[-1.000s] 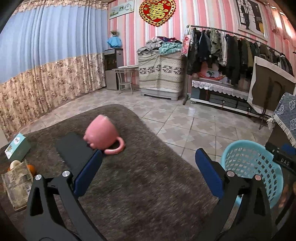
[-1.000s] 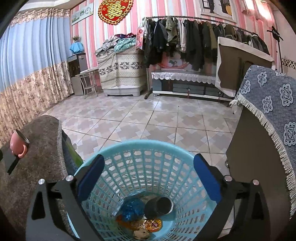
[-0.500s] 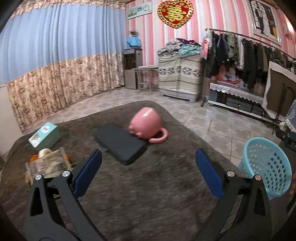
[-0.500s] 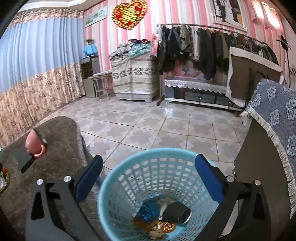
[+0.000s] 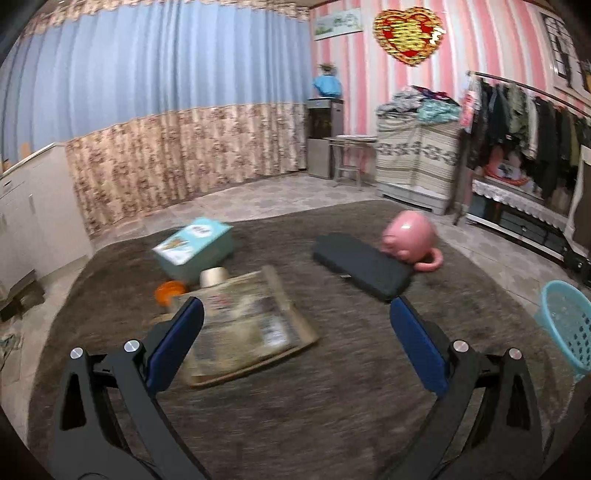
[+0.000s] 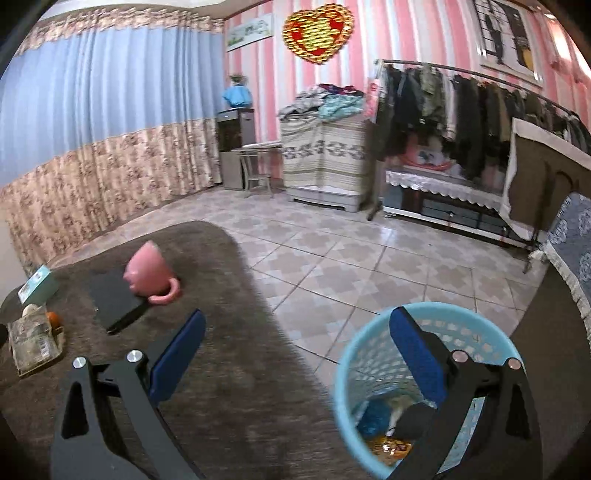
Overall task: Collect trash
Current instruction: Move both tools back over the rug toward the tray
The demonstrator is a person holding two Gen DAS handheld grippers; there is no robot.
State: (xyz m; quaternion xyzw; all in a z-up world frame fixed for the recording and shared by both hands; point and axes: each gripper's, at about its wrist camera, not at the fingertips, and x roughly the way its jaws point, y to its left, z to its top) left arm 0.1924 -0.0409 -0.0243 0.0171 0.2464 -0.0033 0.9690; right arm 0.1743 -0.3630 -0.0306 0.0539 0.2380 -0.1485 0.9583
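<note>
Writing: the printed faces of the teal box (image 5: 194, 246) and the flattened packet (image 5: 246, 325) are too blurred to read; the gold figure on the red heart wall hanging (image 5: 408, 31) cannot be made out as letters.
Left gripper (image 5: 295, 330): hangs low over the brown rug (image 5: 332, 406), pointing across it toward the curtain (image 5: 155, 81); jaws wide apart, nothing between them.
Left gripper's blue pads (image 5: 173, 349): the left one overlaps the near corner of the flattened packet in this view; whether they touch cannot be told.
Right gripper (image 6: 297, 341): held above the rug's edge, aimed at the tiled floor (image 6: 369, 258); jaws spread wide and empty, the right finger showing in front of the basket.
Trash on the rug: the flattened packet lies beside an orange fruit (image 5: 169, 291) and a roll of tape (image 5: 214, 276), just in front of the teal box.
Basket (image 6: 364, 354): light blue, standing on the floor just off the rug's right edge.
Basket contents: a blue crumpled wrapper (image 6: 375, 417), a dark can (image 6: 413, 419) and an orange wrapper (image 6: 388, 446) at the bottom.
Other things on the rug: a pink mug (image 5: 408, 236) lying on its side, its body touching the far end of a flat black case (image 5: 362, 266).
Background: a rack of dark clothes (image 6: 443, 107) against the pink striped wall.
</note>
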